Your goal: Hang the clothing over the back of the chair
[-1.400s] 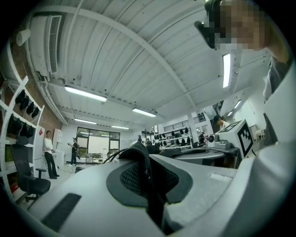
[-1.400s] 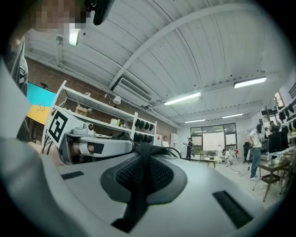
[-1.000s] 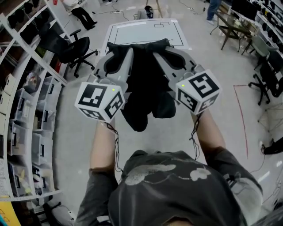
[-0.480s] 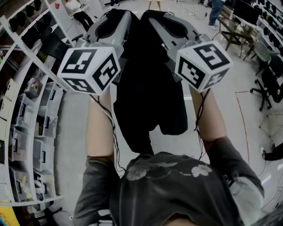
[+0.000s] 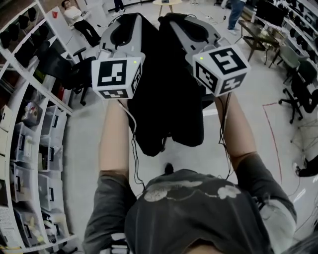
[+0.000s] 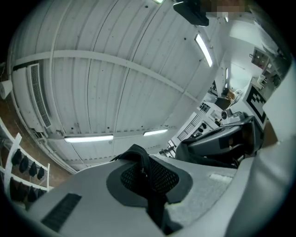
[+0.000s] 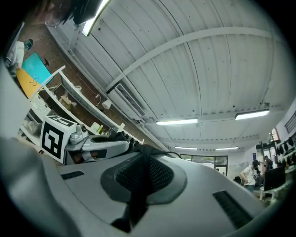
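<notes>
Dangling clothing [image 5: 171,101] between closed fingers [image 6: 83,194]

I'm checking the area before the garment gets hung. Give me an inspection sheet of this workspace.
Surface: grey floor, red line at the right.
Job's things: black clothing hangs between both grippers; which chair is meant cannot be told.
Clutter: bins on the shelving at the left.
Grippers: left gripper and right gripper both shut on the clothing, held high.
Cables: thin cables run down along the forearms.
Surroundings: office chairs left and right; a seated person far off.
</notes>
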A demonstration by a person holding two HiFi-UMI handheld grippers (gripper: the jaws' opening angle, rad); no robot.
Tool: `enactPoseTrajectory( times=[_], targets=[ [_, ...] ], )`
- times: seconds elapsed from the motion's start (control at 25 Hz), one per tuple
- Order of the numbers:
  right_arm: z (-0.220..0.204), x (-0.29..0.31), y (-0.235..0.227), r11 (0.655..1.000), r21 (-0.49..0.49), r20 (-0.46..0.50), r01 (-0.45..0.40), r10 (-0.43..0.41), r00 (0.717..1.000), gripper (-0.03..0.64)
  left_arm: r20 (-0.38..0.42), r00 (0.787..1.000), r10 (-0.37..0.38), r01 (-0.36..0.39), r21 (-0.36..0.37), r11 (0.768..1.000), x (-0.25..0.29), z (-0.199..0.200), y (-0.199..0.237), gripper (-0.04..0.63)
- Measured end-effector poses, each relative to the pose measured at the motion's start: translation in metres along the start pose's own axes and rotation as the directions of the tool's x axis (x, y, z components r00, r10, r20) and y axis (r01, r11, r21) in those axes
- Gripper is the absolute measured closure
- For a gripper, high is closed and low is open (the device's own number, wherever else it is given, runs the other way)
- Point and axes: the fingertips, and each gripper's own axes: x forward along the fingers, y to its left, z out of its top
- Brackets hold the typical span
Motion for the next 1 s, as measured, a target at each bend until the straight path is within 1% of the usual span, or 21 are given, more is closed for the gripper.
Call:
enactPoseTrajectory(
  times=[0.08, 0.24, 0.36, 0.44, 0.56, 0.72, 0.8, 0.88, 0.96, 1.0],
  targets=[
    [-0.017, 0.013, -0.006, 1.000, -0.008, -0.024, 0.010, -0.010, 1.000, 0.614, -0.004, 1.000, -0.008, 0.008, -0.002, 1.000, 0.009, -0.022, 0.007, 0.588],
    [-0.046, 0.040, -0.020, 0.999, -0.013, -0.075, 0.048, -0.049, 0.996, 0.614, -0.038, 0.999, -0.035, 0.034, -0.022, 0.999, 0.026, -0.062, 0.025, 0.588],
    [-0.060, 0.057, -0.032, 0.997, -0.002, -0.099, 0.077, -0.077, 0.992, 0.615, -0.057, 0.997, -0.048, 0.046, -0.031, 0.998, 0.038, -0.081, 0.041, 0.588],
    [-0.067, 0.067, -0.041, 0.996, -0.002, -0.112, 0.094, -0.094, 0.989, 0.614, -0.064, 0.996, -0.063, 0.062, -0.020, 0.998, 0.046, -0.091, 0.047, 0.588],
    [-0.087, 0.084, -0.044, 0.995, -0.017, -0.153, 0.094, -0.095, 0.984, 0.614, -0.089, 0.992, -0.088, 0.088, 0.000, 0.996, 0.054, -0.119, 0.053, 0.588],
    [-0.127, 0.096, -0.044, 0.996, -0.043, -0.214, 0.075, -0.083, 0.973, 0.614, -0.132, 0.984, -0.121, 0.118, -0.027, 0.993, 0.056, -0.172, 0.054, 0.588],
    [-0.146, 0.099, -0.046, 0.996, -0.068, -0.255, 0.054, -0.069, 0.964, 0.612, -0.163, 0.973, -0.162, 0.161, -0.022, 0.987, 0.057, -0.197, 0.047, 0.588],
    [-0.159, 0.105, -0.047, 0.996, -0.089, -0.287, 0.032, -0.057, 0.956, 0.612, -0.195, 0.957, -0.215, 0.215, -0.018, 0.976, 0.058, -0.221, 0.040, 0.588],
    [-0.177, 0.108, -0.043, 0.995, -0.095, -0.333, -0.010, -0.022, 0.943, 0.612, -0.233, 0.933, -0.273, 0.273, -0.032, 0.961, 0.056, -0.247, 0.033, 0.588],
    [-0.192, 0.108, -0.040, 0.995, -0.094, -0.374, -0.044, 0.005, 0.927, 0.612, -0.256, 0.917, -0.307, 0.306, -0.045, 0.951, 0.055, -0.260, 0.027, 0.588]
  ],
)
